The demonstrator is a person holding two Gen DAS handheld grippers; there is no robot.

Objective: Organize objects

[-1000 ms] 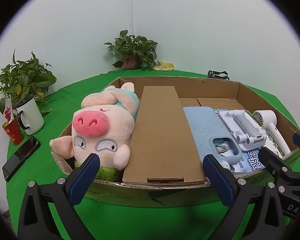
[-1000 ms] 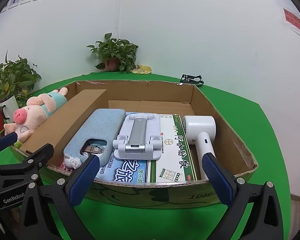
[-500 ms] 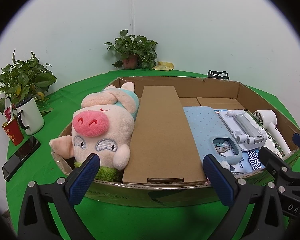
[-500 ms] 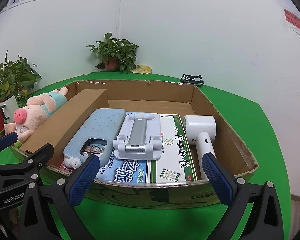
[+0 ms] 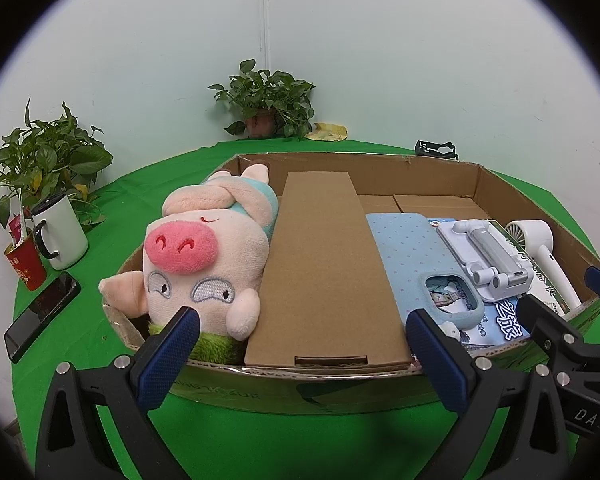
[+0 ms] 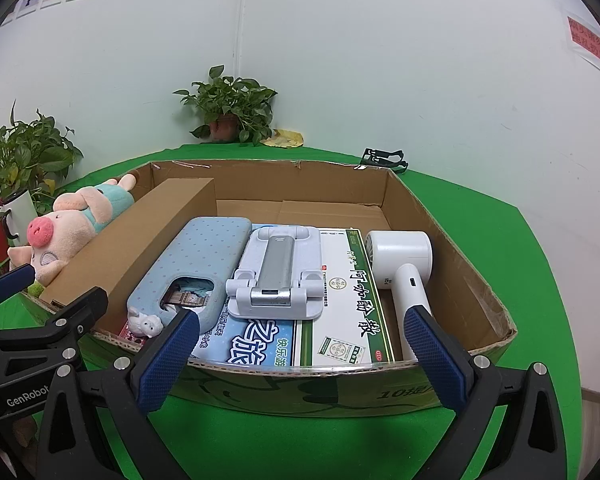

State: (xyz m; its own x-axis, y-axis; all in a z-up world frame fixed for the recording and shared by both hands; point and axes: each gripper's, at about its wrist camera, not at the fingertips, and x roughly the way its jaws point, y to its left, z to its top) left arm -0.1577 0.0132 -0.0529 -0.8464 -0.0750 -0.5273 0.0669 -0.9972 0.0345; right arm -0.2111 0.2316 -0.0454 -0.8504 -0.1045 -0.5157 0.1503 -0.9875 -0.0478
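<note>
Both your grippers, left gripper [image 5: 300, 356] and right gripper [image 6: 300, 354], hover spread apart and empty at the cardboard box's [image 6: 452, 236] near edge; the phone stand [image 6: 278, 274], long axis pointing away, lies nearer your right.

The round green-covered table [image 5: 148, 184] carried a brown cardboard tray [image 5: 500, 184], a white mug [image 5: 62, 232], a black phone [image 5: 40, 312] at left.

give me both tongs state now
left tongs: open, holding nothing
right tongs: open, holding nothing
</note>
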